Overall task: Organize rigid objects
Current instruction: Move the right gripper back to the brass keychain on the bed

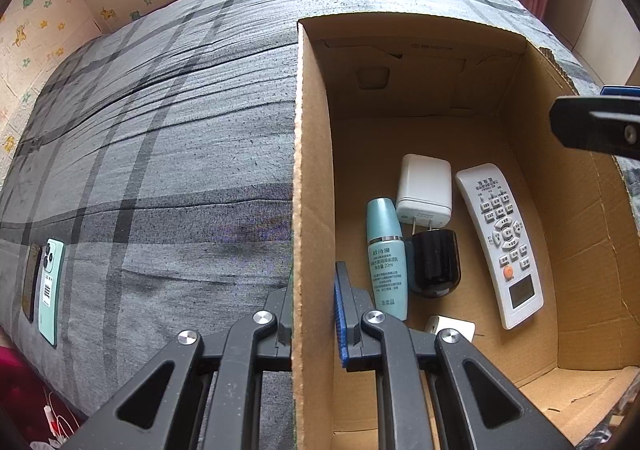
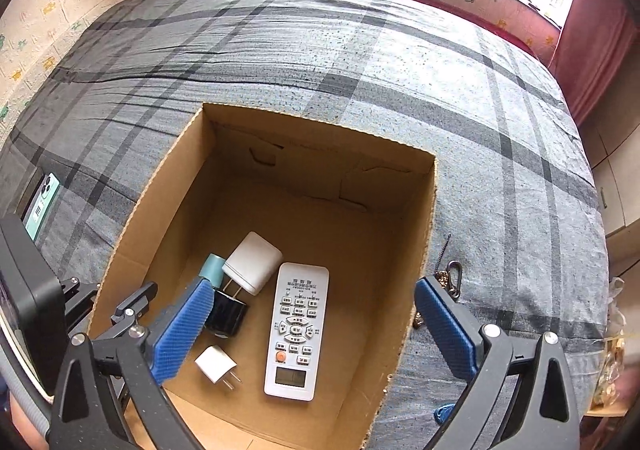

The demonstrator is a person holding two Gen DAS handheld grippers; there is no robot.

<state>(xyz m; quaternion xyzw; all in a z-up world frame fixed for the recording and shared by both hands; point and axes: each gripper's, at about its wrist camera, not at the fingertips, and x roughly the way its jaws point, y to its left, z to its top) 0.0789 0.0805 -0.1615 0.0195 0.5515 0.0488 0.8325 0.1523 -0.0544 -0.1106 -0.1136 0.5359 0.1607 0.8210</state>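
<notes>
An open cardboard box (image 1: 312, 169) stands on the bed. My left gripper (image 1: 314, 314) is shut on its left wall, one finger inside and one outside. On the box floor lie a white remote (image 2: 296, 330), a teal bottle (image 1: 386, 258), a white charger (image 2: 252, 262), a black adapter (image 2: 226, 314) and a small white plug (image 2: 214, 364). My right gripper (image 2: 312, 286) hangs open above the box, its blue pads wide apart with nothing between them; the remote lies below it. One of its fingers (image 1: 596, 125) shows at the right edge of the left wrist view.
The bed has a grey plaid cover (image 2: 480, 97). A green phone (image 1: 50, 286) lies near its left edge beside a dark one. A keychain (image 2: 452, 278) lies just right of the box. Papered walls and a red curtain (image 2: 592, 61) stand behind.
</notes>
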